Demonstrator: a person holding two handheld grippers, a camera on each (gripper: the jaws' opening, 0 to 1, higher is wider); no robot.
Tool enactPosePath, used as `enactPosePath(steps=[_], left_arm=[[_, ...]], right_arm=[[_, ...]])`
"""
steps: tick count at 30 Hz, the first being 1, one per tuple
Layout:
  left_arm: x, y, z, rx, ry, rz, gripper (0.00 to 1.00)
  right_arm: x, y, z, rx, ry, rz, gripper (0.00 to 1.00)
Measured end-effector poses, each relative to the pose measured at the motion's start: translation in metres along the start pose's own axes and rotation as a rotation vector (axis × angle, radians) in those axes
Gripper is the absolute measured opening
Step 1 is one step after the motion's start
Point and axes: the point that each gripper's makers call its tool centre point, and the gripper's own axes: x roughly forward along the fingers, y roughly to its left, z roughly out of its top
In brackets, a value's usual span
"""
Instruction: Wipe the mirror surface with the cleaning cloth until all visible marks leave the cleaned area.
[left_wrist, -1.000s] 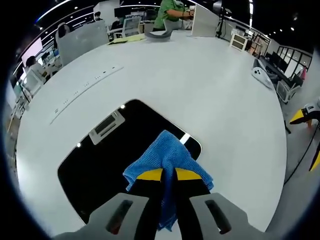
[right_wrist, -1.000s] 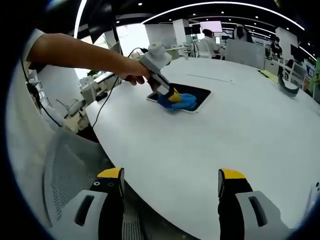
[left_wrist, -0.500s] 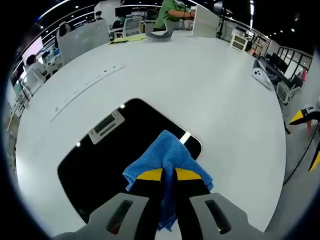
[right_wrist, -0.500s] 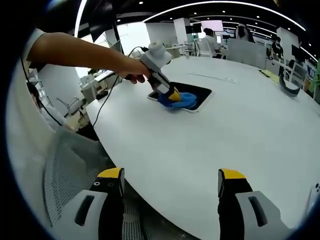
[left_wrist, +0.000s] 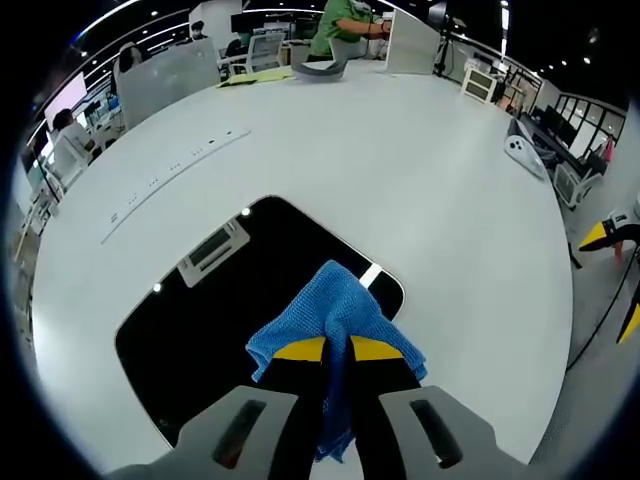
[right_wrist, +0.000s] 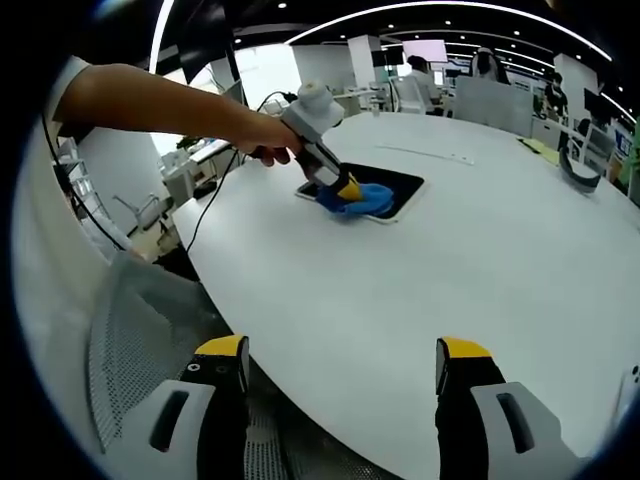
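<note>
A dark rectangular mirror (left_wrist: 215, 300) lies flat on the white round table (left_wrist: 420, 190), reflecting ceiling lights. My left gripper (left_wrist: 338, 350) is shut on a blue cleaning cloth (left_wrist: 335, 305), which presses on the mirror near its right corner. In the right gripper view the same mirror (right_wrist: 395, 185) lies far across the table, with the blue cloth (right_wrist: 360, 200) on it under the left gripper (right_wrist: 345, 190), held by a person's hand (right_wrist: 265, 140). My right gripper (right_wrist: 340, 365) hangs open over the table's near edge, holding nothing.
A mesh chair back (right_wrist: 140, 340) stands below the table edge near the right gripper. A grey headset-like object (left_wrist: 325, 68) and a yellow sheet (left_wrist: 250, 78) lie at the far side. People sit at desks beyond. A white mouse-like item (left_wrist: 520, 148) rests at the right.
</note>
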Motion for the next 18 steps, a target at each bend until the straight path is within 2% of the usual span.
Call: enactPosePath(steps=[18], left_arm=[[-0.0033,0.0043,-0.0053,-0.002,0.008,0.008,0.06]], right_arm=[[0.0006,-0.0004,0.0016,-0.004,-0.001,0.003,0.75]])
